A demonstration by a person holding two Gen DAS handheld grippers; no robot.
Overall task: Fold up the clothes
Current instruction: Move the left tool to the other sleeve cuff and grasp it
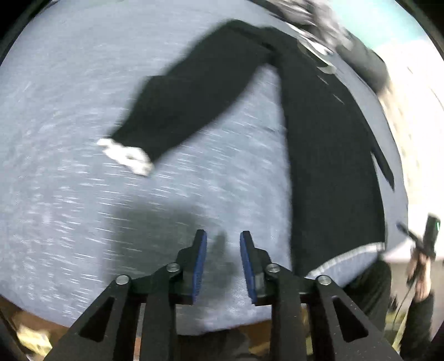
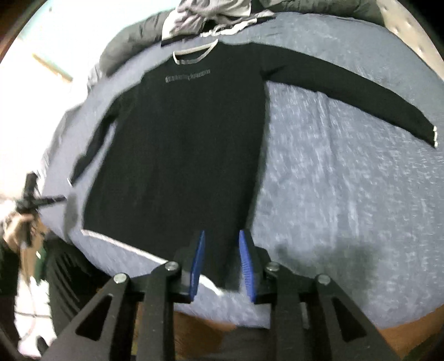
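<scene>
Shirt (image 2: pixel 177 155), black with long sleeves, lies flat and face up on the bed (image 2: pixel 347 194), collar toward the far end and hem at the near edge. Both sleeves are spread outward: one sleeve (image 2: pixel 347 91) runs toward the far right of the right wrist view, the other sleeve (image 2: pixel 94 144) hangs along the left edge of the bed. This spread layout exposes the full outline, which appears to prepare the shirt for the first fold.

Left tool (image 1: pixel 223 266) points down at bare bed sheet (image 1: pixel 83 166) beside the body of the shirt. Its blue pads stand apart with nothing between them; only the sheet and a shadow show in the gap. The white cuff (image 1: pixel 125 155) of the nearer sleeve lies ahead of it, well apart.

Right tool (image 2: pixel 220 266) hovers over the hem near the bottom corner of the shirt. Its pads are also parted, with black cloth visible behind the gap but not pinched.

A pile of other clothes (image 2: pixel 211 16) sits beyond the collar, at the head of the bed, likely waiting for the same treatment.

Motion blur softens both views
</scene>
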